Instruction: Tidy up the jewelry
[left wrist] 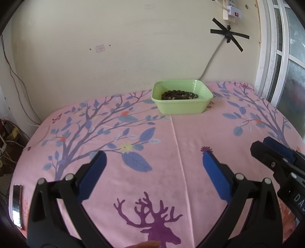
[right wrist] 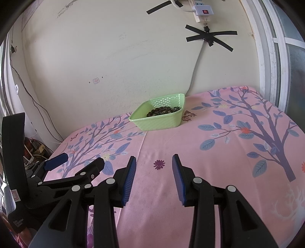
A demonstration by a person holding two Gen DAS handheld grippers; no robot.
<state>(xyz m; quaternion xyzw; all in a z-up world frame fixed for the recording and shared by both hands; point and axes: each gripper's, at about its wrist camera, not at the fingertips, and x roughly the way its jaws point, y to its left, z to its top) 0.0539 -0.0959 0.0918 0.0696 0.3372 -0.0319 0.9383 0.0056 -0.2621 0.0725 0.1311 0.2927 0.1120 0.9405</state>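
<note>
A light green plastic basket (left wrist: 202, 89) stands at the far edge of the table against the wall; it also shows in the right wrist view (right wrist: 162, 122). Dark beaded jewelry (left wrist: 179, 94) lies piled inside it, also in the right wrist view (right wrist: 164, 111). My left gripper (left wrist: 154, 158) is open and empty, low over the pink cloth, well short of the basket. My right gripper (right wrist: 154, 159) is open and empty, beside the left one. The right gripper shows at the right edge of the left wrist view (left wrist: 266, 146), and the left gripper shows at the left of the right wrist view (right wrist: 80, 159).
The table is covered by a pink cloth (left wrist: 171, 145) printed with trees and a deer. A cream wall stands behind, with a taped cable (right wrist: 208, 37) and a power strip (right wrist: 203, 9). A window frame (left wrist: 270, 57) is at the right. Wires and clutter (left wrist: 7, 133) lie off the left edge.
</note>
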